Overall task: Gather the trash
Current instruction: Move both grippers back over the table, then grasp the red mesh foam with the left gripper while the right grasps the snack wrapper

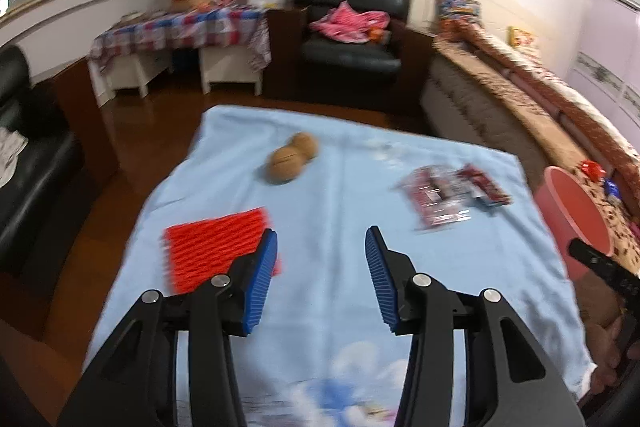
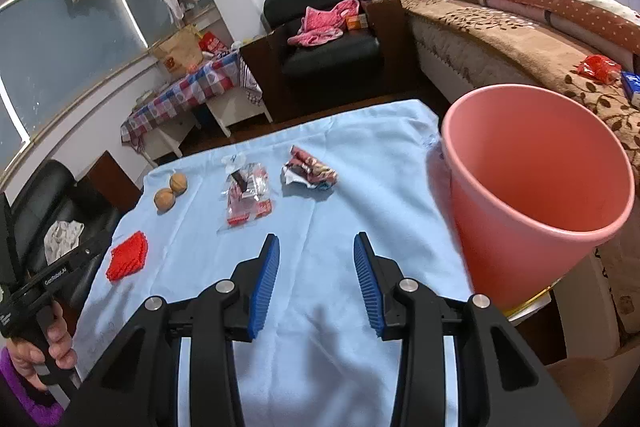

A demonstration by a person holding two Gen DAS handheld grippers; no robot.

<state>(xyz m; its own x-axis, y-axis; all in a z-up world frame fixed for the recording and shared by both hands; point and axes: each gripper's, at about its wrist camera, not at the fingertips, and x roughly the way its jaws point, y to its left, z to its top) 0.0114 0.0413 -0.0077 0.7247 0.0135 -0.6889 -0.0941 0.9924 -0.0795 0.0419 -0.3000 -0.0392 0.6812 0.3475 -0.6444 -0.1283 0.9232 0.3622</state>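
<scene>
On the light blue cloth (image 1: 340, 227) lie a red ribbed foam net (image 1: 216, 251), two joined brown walnuts (image 1: 292, 157) and a clear red-printed plastic wrapper (image 1: 444, 199). The right wrist view shows the net (image 2: 128, 257), the walnuts (image 2: 172, 191), the clear wrapper (image 2: 248, 199) and a crumpled patterned wrapper (image 2: 310, 173). A pink bucket (image 2: 532, 195) stands at the table's right edge; it also shows in the left wrist view (image 1: 572, 219). My left gripper (image 1: 321, 283) is open and empty, its left finger over the net's edge. My right gripper (image 2: 316, 283) is open and empty above the cloth.
A black armchair (image 2: 324, 39) with pink clothes stands beyond the table. A bed (image 2: 520, 27) with a brown cover runs along the right. A checked-cloth side table (image 2: 188, 87) is at the back left. A black sofa (image 1: 28, 155) is at the left.
</scene>
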